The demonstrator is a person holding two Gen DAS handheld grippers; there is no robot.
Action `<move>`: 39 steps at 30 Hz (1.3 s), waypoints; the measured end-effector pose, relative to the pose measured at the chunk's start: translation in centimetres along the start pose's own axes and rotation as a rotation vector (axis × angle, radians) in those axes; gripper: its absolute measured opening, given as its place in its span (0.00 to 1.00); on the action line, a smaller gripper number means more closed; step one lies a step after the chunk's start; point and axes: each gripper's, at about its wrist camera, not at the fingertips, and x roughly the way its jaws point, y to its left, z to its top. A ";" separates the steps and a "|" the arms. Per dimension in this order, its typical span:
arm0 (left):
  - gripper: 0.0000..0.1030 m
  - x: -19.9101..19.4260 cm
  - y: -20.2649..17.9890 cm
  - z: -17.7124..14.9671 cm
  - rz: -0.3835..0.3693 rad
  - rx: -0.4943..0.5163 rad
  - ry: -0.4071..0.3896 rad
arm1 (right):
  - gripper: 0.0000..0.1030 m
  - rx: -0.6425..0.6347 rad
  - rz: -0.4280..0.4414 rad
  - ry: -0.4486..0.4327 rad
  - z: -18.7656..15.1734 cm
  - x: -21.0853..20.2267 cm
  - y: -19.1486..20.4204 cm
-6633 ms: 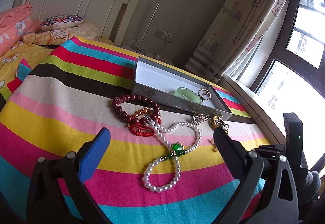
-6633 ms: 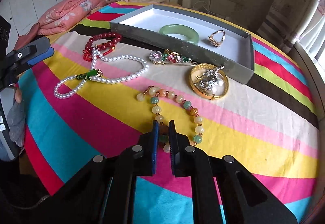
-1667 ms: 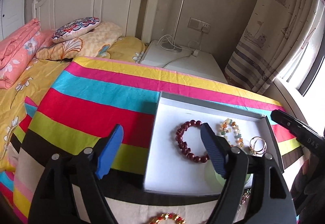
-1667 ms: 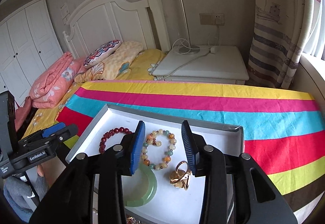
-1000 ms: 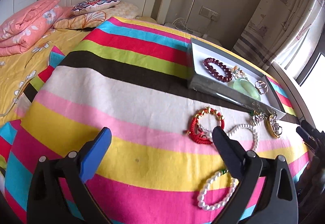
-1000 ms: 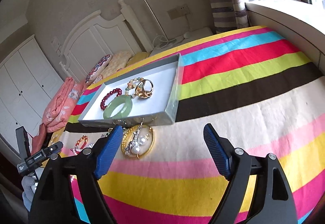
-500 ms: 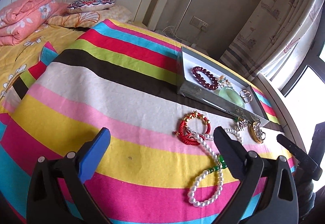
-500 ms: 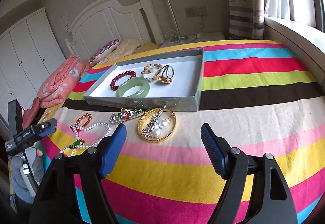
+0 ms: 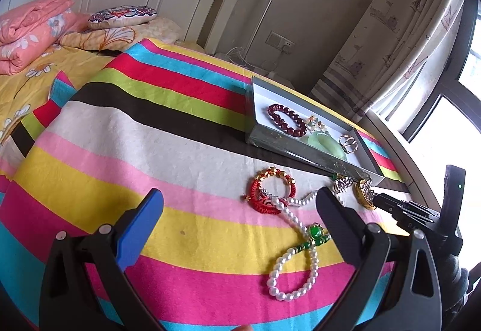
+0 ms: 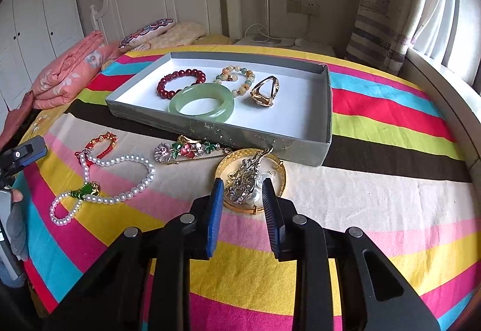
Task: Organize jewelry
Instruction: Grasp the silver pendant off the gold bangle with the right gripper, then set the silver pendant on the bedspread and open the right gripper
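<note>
A grey tray [image 10: 228, 132] [image 9: 300, 150] on the striped cloth holds a dark red bead bracelet [image 10: 180, 83], a green jade bangle [image 10: 202, 102], a mixed bead bracelet [image 10: 236, 77] and a gold ring [image 10: 266, 90]. In front of it lie a gold bangle [image 10: 279, 177] with a silver pearl brooch [image 10: 245, 180] on it, a flower brooch [image 10: 186, 150], a pearl necklace [image 10: 120, 174] [image 9: 296, 244] and a red-gold bracelet [image 10: 100, 144] [image 9: 267, 189]. My right gripper [image 10: 242, 189] is partly open, its jaws either side of the silver brooch. My left gripper [image 9: 237, 211] is wide open, empty, near the necklace.
The table is round with a striped cloth [image 10: 375, 195]. A bed with pink bedding [image 10: 69, 69] and pillows lies behind on the left. A window sill [image 10: 442, 90] and curtain [image 9: 390, 39] stand to the right.
My right gripper has moved down and forward to the gold bangle and narrowed its jaws around the silver brooch. My left gripper has shifted slightly closer to the necklace, still wide open.
</note>
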 end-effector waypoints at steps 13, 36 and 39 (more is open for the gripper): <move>0.97 -0.3 0.0 0.0 -0.007 0.003 -0.010 | 0.08 -0.075 -0.030 -0.073 -0.2 -1.6 1.3; 0.97 -0.5 0.0 -0.1 -0.013 0.005 -0.021 | 0.73 -0.165 0.025 -0.038 -4.5 -7.8 1.2; 0.97 -0.5 0.0 -0.1 -0.013 0.005 -0.020 | 0.73 -0.171 0.035 0.018 -5.9 -7.5 -0.2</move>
